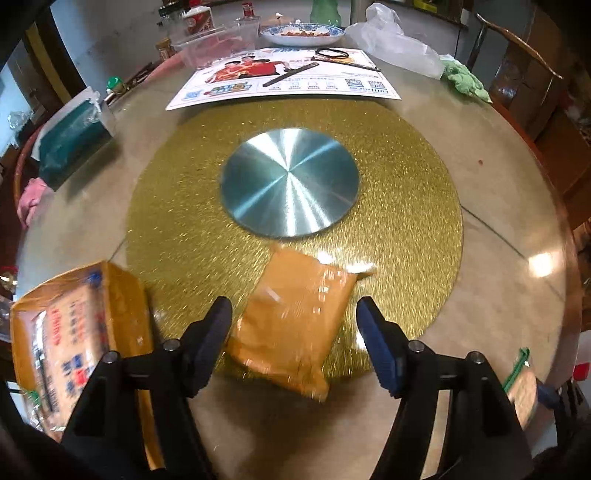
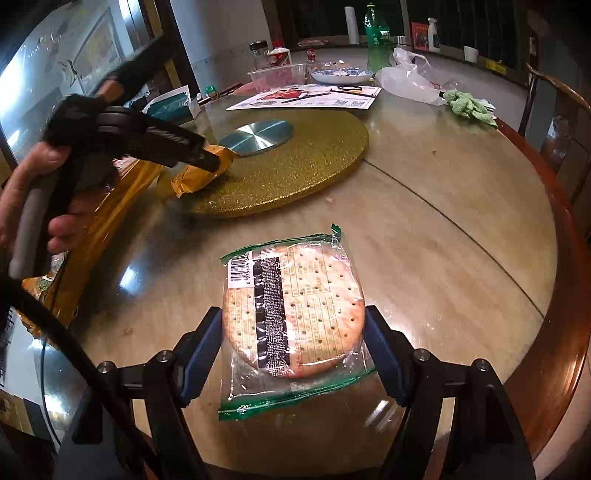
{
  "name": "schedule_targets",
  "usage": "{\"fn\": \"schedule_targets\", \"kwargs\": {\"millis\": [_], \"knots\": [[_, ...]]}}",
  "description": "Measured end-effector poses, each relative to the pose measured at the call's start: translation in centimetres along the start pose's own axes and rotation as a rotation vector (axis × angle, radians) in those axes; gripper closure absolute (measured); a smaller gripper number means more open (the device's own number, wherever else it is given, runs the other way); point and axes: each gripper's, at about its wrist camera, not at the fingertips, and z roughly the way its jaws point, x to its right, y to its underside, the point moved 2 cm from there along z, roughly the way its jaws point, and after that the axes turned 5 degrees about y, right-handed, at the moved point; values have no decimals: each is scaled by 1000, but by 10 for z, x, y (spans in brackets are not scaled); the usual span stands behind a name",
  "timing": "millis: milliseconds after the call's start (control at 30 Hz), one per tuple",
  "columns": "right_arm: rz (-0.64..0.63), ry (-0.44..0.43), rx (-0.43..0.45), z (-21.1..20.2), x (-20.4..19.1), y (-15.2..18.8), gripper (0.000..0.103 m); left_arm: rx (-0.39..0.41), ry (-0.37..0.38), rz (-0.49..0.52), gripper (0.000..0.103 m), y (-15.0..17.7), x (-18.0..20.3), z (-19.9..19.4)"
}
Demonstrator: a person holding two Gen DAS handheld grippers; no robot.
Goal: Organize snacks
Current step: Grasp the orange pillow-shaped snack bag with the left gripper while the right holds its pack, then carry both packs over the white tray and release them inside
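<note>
An orange snack packet (image 1: 291,321) lies on the near edge of the gold turntable (image 1: 399,221). My left gripper (image 1: 293,325) is open, its fingers either side of the packet and not touching it. In the right wrist view the left gripper (image 2: 207,160) hangs over the same packet (image 2: 195,177). My right gripper (image 2: 293,343) is shut on a clear green-edged packet of round crackers (image 2: 295,310), held just above the table. A large orange snack bag (image 1: 74,332) stands at the left.
A silver disc (image 1: 290,182) sits at the turntable's centre. At the back are a printed poster (image 1: 288,79), a clear plastic tub (image 1: 207,44), a blue-patterned plate (image 1: 303,31), a white plastic bag (image 1: 395,40) and a green cloth (image 1: 465,79). A tissue box (image 1: 70,136) is far left.
</note>
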Motion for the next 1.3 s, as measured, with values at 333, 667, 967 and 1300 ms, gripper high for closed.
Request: {"fn": "schedule_targets", "kwargs": {"millis": [333, 667, 967, 1300], "knots": [[1, 13, 5, -3, 4, 4, 28, 7, -44, -47, 53, 53, 13, -20], [-86, 14, 7, -9, -9, 16, 28, 88, -14, -103, 53, 178, 58, -75], [-211, -36, -37, -19, -35, 33, 26, 113, 46, -95, 25, 186, 56, -90], [-228, -44, -53, -20, -33, 34, 26, 99, 110, -46, 41, 192, 51, -76]]}}
